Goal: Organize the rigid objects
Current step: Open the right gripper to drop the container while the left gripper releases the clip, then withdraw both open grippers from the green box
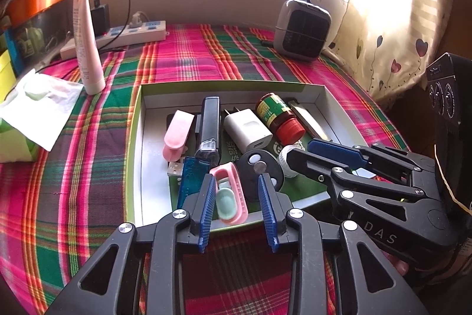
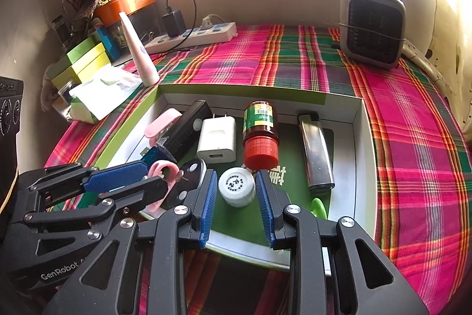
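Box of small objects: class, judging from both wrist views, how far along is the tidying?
Done: charger, brown bottle and lighter lie in the box. In hand: the left gripper straddles the pink case; the right gripper straddles the white bottle, neither visibly squeezed. Left: no loose small items visible outside.

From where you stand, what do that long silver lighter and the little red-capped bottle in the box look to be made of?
The lighter: a metal shell by the look, brushed and shiny, with bright streaks of window light along it. The red-capped bottle: dark, slightly see-through brown plastic or glass, too close to call; paper label; cap a matte ribbed plastic.
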{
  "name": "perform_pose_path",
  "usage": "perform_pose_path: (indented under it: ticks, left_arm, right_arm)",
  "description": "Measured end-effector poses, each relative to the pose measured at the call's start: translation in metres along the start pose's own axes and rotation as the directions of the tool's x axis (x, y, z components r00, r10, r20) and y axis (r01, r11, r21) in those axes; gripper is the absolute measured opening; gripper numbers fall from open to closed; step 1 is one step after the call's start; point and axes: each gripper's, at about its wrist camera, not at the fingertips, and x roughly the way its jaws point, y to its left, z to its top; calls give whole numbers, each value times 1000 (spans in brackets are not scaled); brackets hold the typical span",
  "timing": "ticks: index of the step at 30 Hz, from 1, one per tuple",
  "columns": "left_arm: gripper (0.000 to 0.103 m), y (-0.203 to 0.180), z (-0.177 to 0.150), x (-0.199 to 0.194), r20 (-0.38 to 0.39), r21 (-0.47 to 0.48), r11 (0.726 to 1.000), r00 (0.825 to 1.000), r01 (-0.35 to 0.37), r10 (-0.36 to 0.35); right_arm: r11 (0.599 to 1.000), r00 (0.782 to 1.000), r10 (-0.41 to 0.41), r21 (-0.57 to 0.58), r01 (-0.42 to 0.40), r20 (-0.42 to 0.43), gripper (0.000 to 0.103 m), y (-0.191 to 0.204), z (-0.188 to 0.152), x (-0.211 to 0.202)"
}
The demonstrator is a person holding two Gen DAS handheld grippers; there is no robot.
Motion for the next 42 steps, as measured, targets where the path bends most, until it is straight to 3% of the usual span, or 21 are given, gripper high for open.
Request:
perform_pose_path:
  ticks: [13,17,30,42]
  left_arm:
    - [31,-7,-8,-24,36,18,998,998,-56,56]
    - [41,-9,-12,-31,48,15,998,997,-56,55]
    - [41,-13,-32,-53,69,4,995,993,-99,99]
    - [42,-6,-63,-52,5,-32,989,989,-147,147]
  right_arm:
    - [1000,1000,-15,-6,15,28,36,9,-6,-18]
    - [1000,999,-24,-11,25,42,42,13,-11,-28]
    - [998,997,-55,-11,56,55,46,19,-26,-48]
    - [993,993,-113,-17,114,15,54,21,-53,-52]
